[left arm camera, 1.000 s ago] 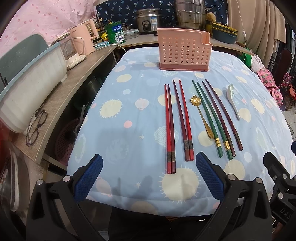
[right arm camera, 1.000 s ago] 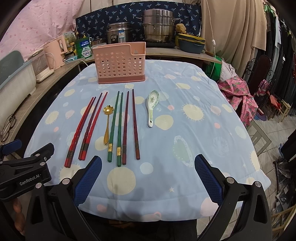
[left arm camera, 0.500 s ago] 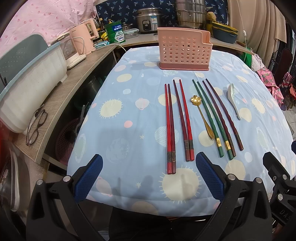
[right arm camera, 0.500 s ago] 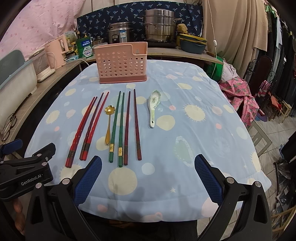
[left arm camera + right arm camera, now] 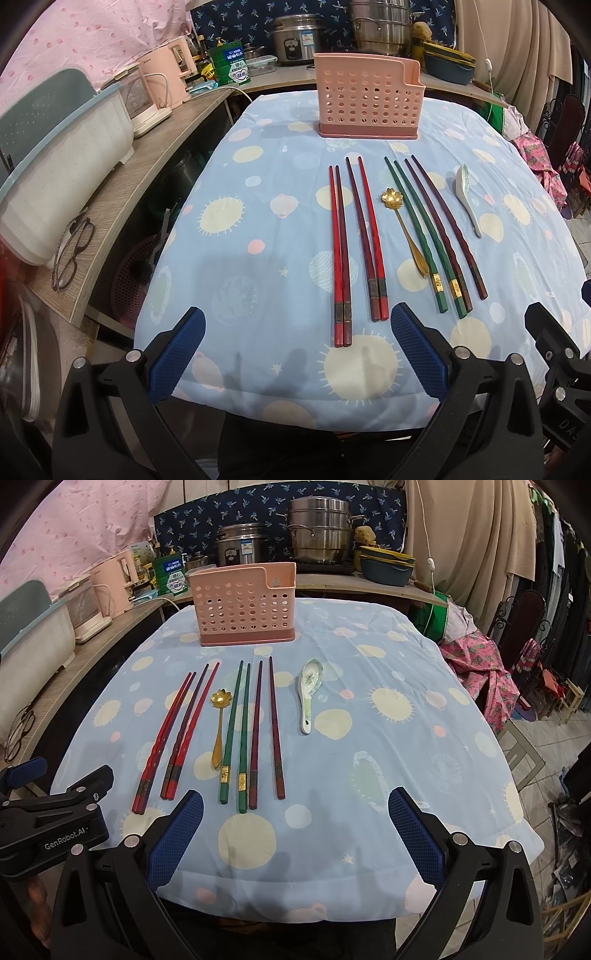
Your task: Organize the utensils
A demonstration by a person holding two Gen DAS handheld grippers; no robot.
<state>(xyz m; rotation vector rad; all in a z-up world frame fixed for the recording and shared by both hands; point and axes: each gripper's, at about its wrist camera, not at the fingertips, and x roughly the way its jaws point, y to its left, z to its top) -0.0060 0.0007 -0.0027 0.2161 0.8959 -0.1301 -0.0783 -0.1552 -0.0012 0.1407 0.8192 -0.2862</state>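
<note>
Ten utensils lie in a row on the blue tablecloth [image 5: 258,229], and none has reached the pink holder [image 5: 369,99] standing upright at the far end. From my left I count a red pair of chopsticks [image 5: 340,254], a second red pair [image 5: 369,240], a gold spoon [image 5: 404,229], a green pair [image 5: 424,236], a dark maroon pair [image 5: 447,229] and a white ceramic spoon [image 5: 309,694] set apart on the right.

I have both tools spread wide and holding nothing: my left gripper [image 5: 295,350] hangs over the near edge just short of the red pairs' butt ends, my right gripper [image 5: 295,830] just short of the green and maroon ones.

What worries me most is how closely things are packed. The sticks in each pair touch or nearly touch, and the gold spoon's handle lies against the nearer green stick, so closing on one item could drag its neighbour or scissor a pair apart. The cloth looks soft and padded, so a pad pressed low may pinch fabric and shift the whole row. The sticks are thin and smooth, and I judge they could pivot if gripped at one end. The ceramic spoon would chip if it slipped. My two tools sit near each other, so reaching for the middle pairs together risks a knock.
</note>
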